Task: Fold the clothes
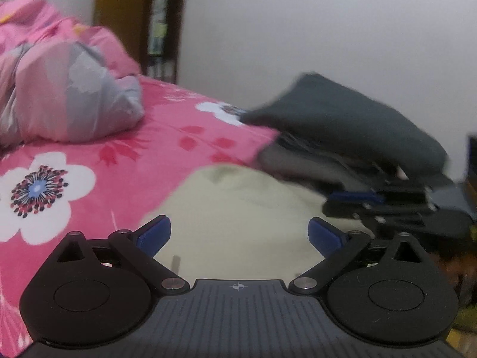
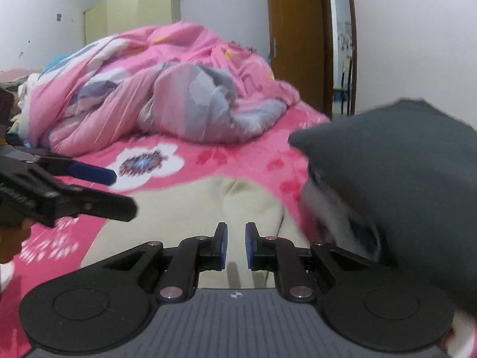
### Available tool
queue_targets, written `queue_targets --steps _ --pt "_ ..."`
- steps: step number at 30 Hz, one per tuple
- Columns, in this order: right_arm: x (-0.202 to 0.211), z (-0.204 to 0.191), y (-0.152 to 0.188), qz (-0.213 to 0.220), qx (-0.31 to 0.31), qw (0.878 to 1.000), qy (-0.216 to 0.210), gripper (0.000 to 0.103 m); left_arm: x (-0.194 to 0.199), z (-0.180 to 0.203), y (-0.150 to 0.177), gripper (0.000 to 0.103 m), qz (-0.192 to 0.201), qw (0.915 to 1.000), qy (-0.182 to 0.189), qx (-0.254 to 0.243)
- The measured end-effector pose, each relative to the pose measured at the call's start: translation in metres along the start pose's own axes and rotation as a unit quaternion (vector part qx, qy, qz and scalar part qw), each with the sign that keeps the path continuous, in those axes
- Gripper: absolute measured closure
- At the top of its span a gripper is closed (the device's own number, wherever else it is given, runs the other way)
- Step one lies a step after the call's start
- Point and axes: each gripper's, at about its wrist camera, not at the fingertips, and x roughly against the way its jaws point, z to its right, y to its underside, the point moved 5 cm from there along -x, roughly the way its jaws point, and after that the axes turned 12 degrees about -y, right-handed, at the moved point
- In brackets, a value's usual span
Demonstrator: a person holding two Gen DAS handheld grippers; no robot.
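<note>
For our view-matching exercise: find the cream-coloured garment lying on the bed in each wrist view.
Left wrist view: cream garment lies at centre-bottom, just beyond the gripper.
Right wrist view: cream garment lies at centre, slightly left, just beyond the gripper.
Shared landmark: the pink floral bedsheet under it.

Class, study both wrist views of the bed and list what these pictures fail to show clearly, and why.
- Dark grey garment: motion-blurred in both views, cut off by the right edge in the right wrist view; its type is unclear.
- Cream garment: near part hidden behind the left gripper; its shape is unclear.
- Right gripper: jaws nearly closed, nothing visible between them.
- Pink quilt: hides the bed behind it.
</note>
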Motion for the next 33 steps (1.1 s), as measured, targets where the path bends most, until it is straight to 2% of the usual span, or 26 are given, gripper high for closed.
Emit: queue_targets --steps 2,4,6,9,11,13,15,17,19,20,23,26,31,33 --pt "-0.011 0.004 0.016 -0.023 -0.016 1.000 0.002 0.089 -0.001 0.016 0.021 0.003 -0.025 0.9991 0.006 -0.033" --pt "-0.024 0.008 0.031 -0.045 -0.033 0.998 0.005 0.090 -0.016 0.027 0.042 0.003 -0.057 0.9966 -0.021 -0.055" --pt "-0.019 0.006 0.030 -0.038 -0.055 0.998 0.010 0.090 -0.014 0.036 0.046 0.003 -0.049 0.9949 -0.049 -0.074" --pt "0.006 -0.014 0.022 -0.017 -0.033 0.999 0.018 0.088 0.004 0.037 0.040 0.003 -0.047 0.9963 -0.051 -0.052" --pt "0.013 -0.023 0.026 -0.018 -0.035 0.999 0.002 0.087 0.015 0.037 0.043 0.002 -0.040 0.9972 -0.050 -0.038" --pt "0.005 -0.025 0.038 -0.032 -0.046 0.998 -0.012 0.083 0.010 0.041 0.055 0.002 -0.062 0.9959 -0.053 -0.040" --pt "-0.009 -0.022 0.050 -0.038 -0.052 0.998 -0.009 0.081 -0.004 0.043 0.070 0.001 -0.097 0.9914 -0.080 -0.037" --pt "-0.009 -0.019 0.047 -0.036 -0.075 0.997 -0.006 0.080 -0.011 0.041 0.080 0.005 -0.141 0.9832 -0.110 -0.035" --pt "0.000 -0.023 0.040 -0.033 -0.081 0.996 0.000 0.080 -0.005 0.036 0.082 0.005 -0.158 0.9822 -0.101 0.001" --pt "0.007 -0.026 0.040 -0.029 -0.077 0.997 0.002 0.079 0.002 0.033 0.081 0.005 -0.154 0.9834 -0.095 0.018" --pt "0.021 -0.033 0.046 -0.026 -0.086 0.996 0.002 0.078 0.025 0.026 0.072 0.004 -0.123 0.9850 -0.114 0.040" --pt "0.030 -0.040 0.054 -0.025 -0.100 0.995 0.001 0.078 0.049 0.022 0.065 0.004 -0.101 0.9860 -0.119 0.058" --pt "0.055 -0.064 0.054 -0.004 -0.090 0.996 -0.010 0.077 0.091 0.024 0.059 0.002 -0.064 0.9877 -0.121 0.076" --pt "0.064 -0.074 0.052 0.007 -0.085 0.996 -0.015 0.073 0.103 0.026 0.059 0.001 -0.054 0.9870 -0.123 0.088"
